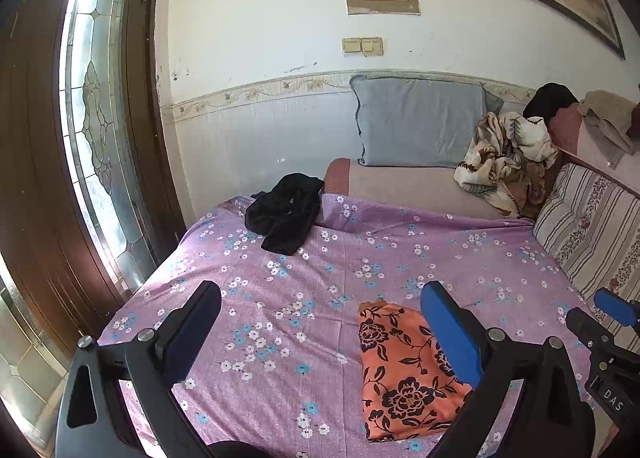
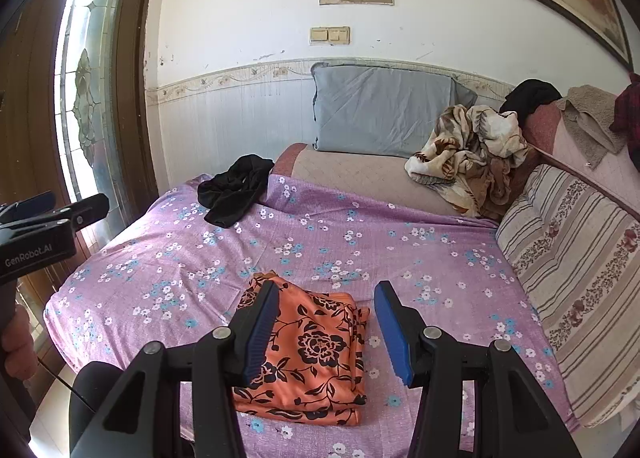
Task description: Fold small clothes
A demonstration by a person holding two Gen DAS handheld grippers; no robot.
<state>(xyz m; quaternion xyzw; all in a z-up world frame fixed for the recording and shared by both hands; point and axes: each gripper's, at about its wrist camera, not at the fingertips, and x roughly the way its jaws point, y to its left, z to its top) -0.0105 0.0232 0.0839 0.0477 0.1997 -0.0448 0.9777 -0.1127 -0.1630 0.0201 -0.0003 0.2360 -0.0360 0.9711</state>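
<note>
An orange garment with black flowers (image 2: 308, 354) lies folded into a flat packet near the front of the purple flowered sheet (image 2: 360, 242). My right gripper (image 2: 326, 332) hovers above it, open, its blue pads apart and nothing between them. In the left wrist view the same orange garment (image 1: 404, 374) sits at lower right, and my left gripper (image 1: 320, 334) stands wide open over bare sheet (image 1: 280, 298) to its left. A crumpled black garment (image 1: 286, 212) rests at the far left of the sheet, also visible as the black garment (image 2: 234, 188) in the right wrist view.
A blue-grey pillow (image 1: 420, 122) leans on the back wall. A bunched floral blanket (image 1: 508, 158) and a striped cushion (image 1: 592, 230) line the right side. A wooden door with leaded glass (image 1: 96, 118) stands left of the bed. A hand (image 2: 16, 342) holds the left gripper.
</note>
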